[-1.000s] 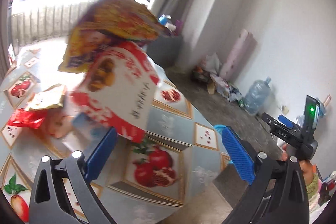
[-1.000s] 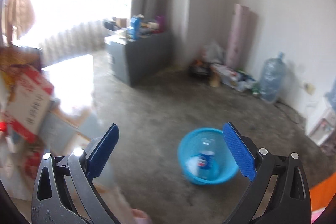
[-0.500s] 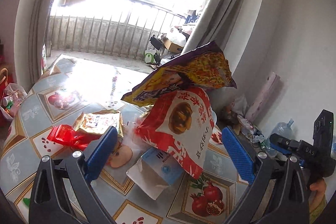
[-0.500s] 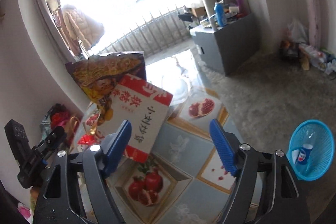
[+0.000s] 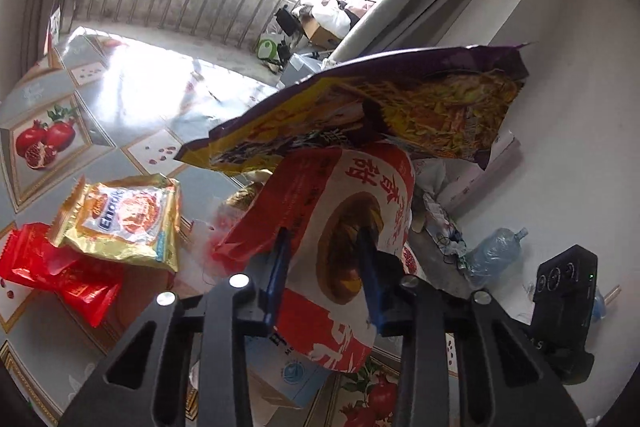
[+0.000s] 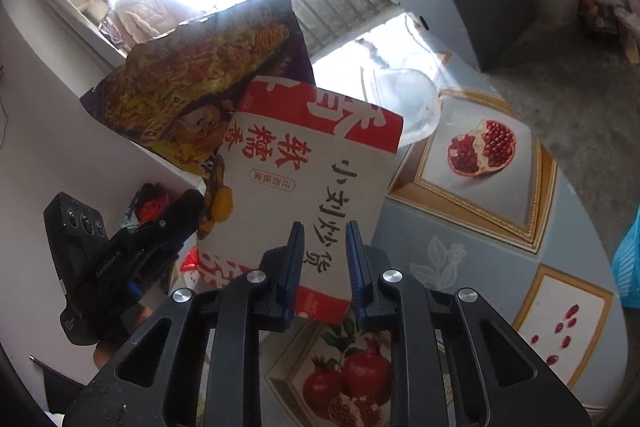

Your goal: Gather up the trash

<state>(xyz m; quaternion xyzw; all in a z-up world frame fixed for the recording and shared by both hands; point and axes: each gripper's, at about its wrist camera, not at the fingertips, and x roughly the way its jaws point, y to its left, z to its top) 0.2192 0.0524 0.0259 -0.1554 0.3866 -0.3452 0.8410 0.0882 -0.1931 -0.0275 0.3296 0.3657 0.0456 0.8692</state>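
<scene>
A red and white snack bag [image 5: 344, 227] stands on the table, with a purple and yellow noodle bag [image 5: 380, 111] lying over its top. My left gripper [image 5: 326, 243] is shut on one side of the red and white bag. My right gripper [image 6: 322, 239] is shut on the bag's lower edge [image 6: 316, 203] from the other side. The noodle bag [image 6: 200, 75] also shows behind it in the right wrist view. A gold wrapper [image 5: 124, 219] and a red wrapper [image 5: 56, 271] lie on the table to the left.
The table [image 6: 472, 227] has a pomegranate-pattern cloth. A clear plastic lid [image 6: 404, 99] lies behind the bags. A blue and white box [image 5: 288, 371] sits under the red bag. A blue basket [image 6: 628, 263] stands on the floor at the right edge. A grey cabinet [image 6: 452, 7] stands beyond.
Both grippers moved in on the red and white bag and shut on it, from wide open half a second ago. The right gripper swung from the floor basket to the table.
</scene>
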